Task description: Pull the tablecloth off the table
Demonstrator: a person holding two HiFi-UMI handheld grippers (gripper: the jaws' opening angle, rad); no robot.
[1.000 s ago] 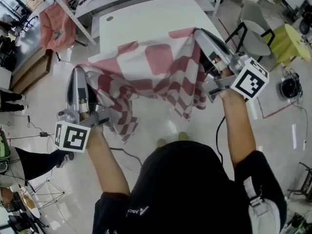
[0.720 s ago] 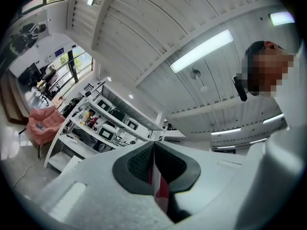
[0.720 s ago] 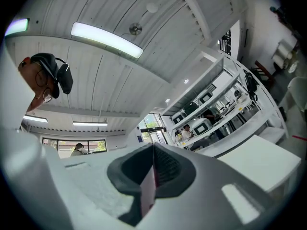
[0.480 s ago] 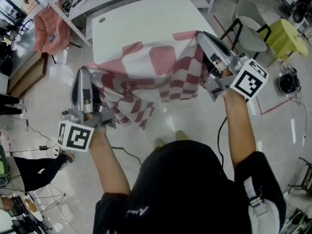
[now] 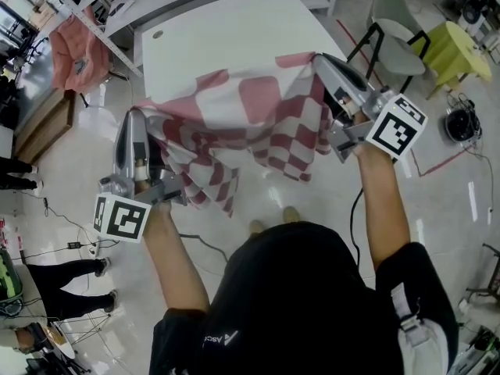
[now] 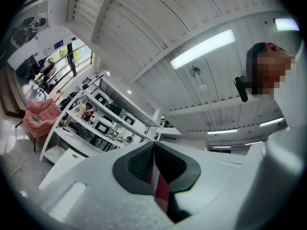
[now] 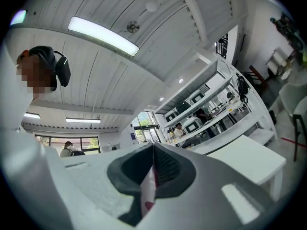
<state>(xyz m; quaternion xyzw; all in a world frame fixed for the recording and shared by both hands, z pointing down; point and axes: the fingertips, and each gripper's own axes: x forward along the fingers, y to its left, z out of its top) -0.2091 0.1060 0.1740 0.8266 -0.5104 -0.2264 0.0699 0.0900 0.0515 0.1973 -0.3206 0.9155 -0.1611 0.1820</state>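
Observation:
A red-and-white checked tablecloth hangs between my two grippers, its far edge still resting on the near end of the white table. My left gripper is shut on the cloth's left corner, and a strip of red and white cloth shows between its pads. My right gripper is shut on the right corner, where a sliver of cloth sits pinched in its jaws. Loose folds droop toward the floor between my arms. Both gripper views point up at the ceiling.
A grey chair and a yellow-green stool stand right of the table. A pink cloth-covered seat and shelving are at the far left. Cables lie on the glossy floor. A person's legs stand at the lower left.
The cloth has slid further off the table toward me, leaving more bare white top. The hanging folds have swung and resettled. Both grippers keep their hold.

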